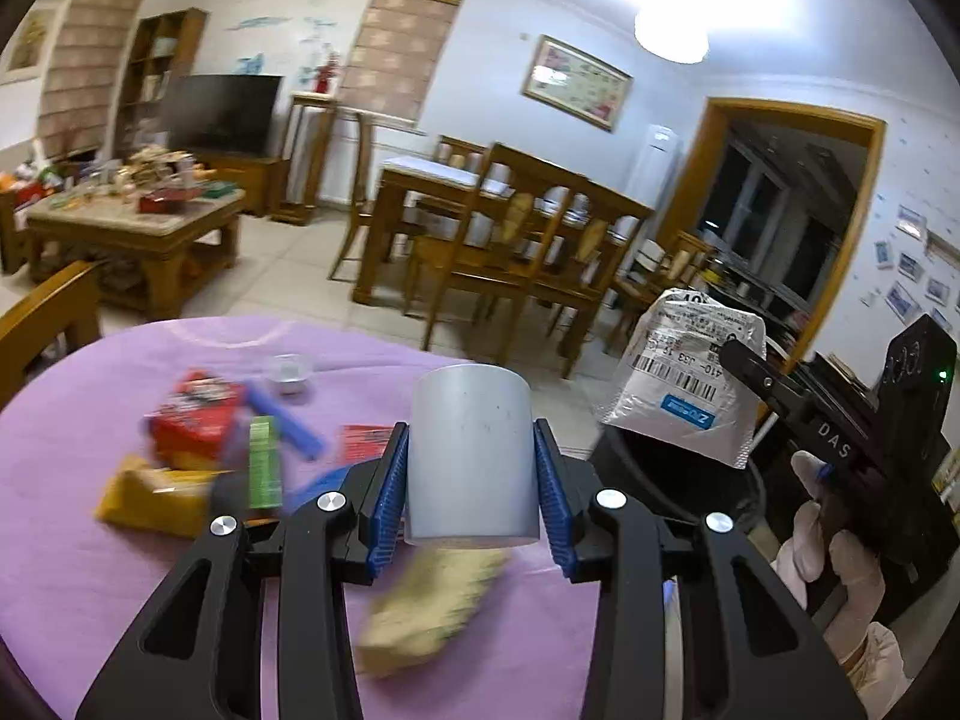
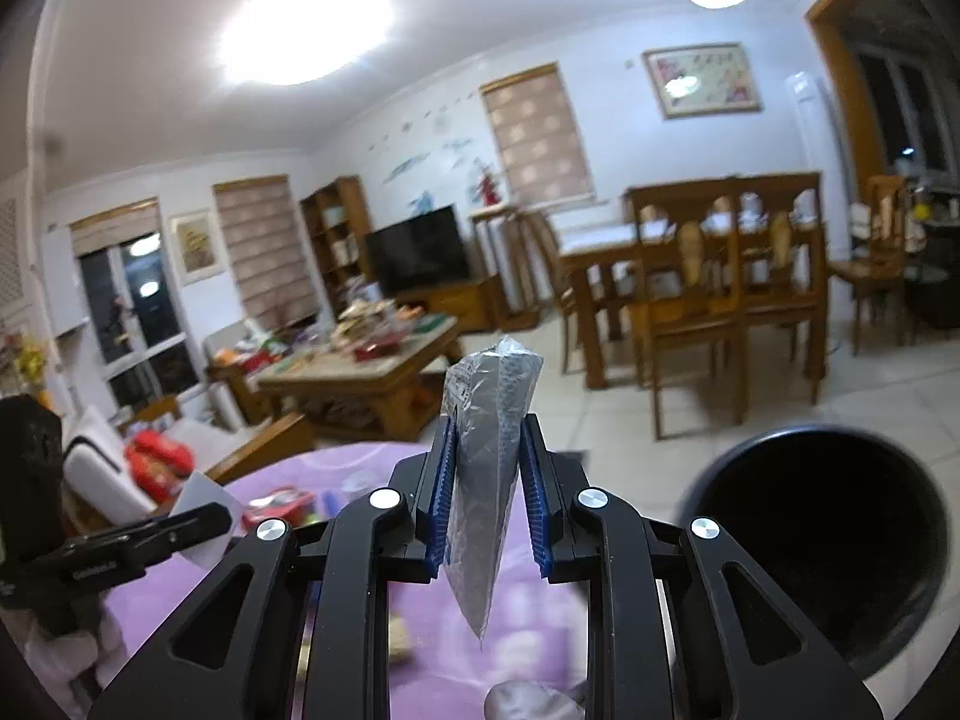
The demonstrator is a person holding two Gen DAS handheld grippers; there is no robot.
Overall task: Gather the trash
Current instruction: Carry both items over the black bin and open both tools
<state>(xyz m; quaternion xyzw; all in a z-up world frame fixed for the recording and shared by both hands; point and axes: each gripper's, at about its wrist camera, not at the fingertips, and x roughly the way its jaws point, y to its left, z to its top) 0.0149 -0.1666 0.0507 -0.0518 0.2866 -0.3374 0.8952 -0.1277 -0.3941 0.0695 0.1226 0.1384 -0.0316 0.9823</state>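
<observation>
My left gripper (image 1: 473,483) is shut on a grey paper cup (image 1: 471,450), held upright above the purple tablecloth (image 1: 72,552). My right gripper (image 2: 483,495) is shut on a silver mailing bag (image 2: 489,450), pinched edge-on between the blue pads. The left wrist view shows that same bag (image 1: 684,378) with its barcode label, hanging over the black trash bin (image 1: 678,480) in the right gripper (image 1: 735,357), which a gloved hand (image 1: 828,546) holds. The bin's dark mouth (image 2: 822,534) lies low and to the right in the right wrist view.
Loose wrappers lie on the cloth: a red packet (image 1: 192,420), a green box (image 1: 265,468), a yellow bag (image 1: 156,495), a blue stick (image 1: 288,420), a tan wrapper (image 1: 432,606), a clear small cup (image 1: 290,369). Beyond the table stand wooden dining chairs (image 1: 516,264) and a cluttered coffee table (image 1: 132,222).
</observation>
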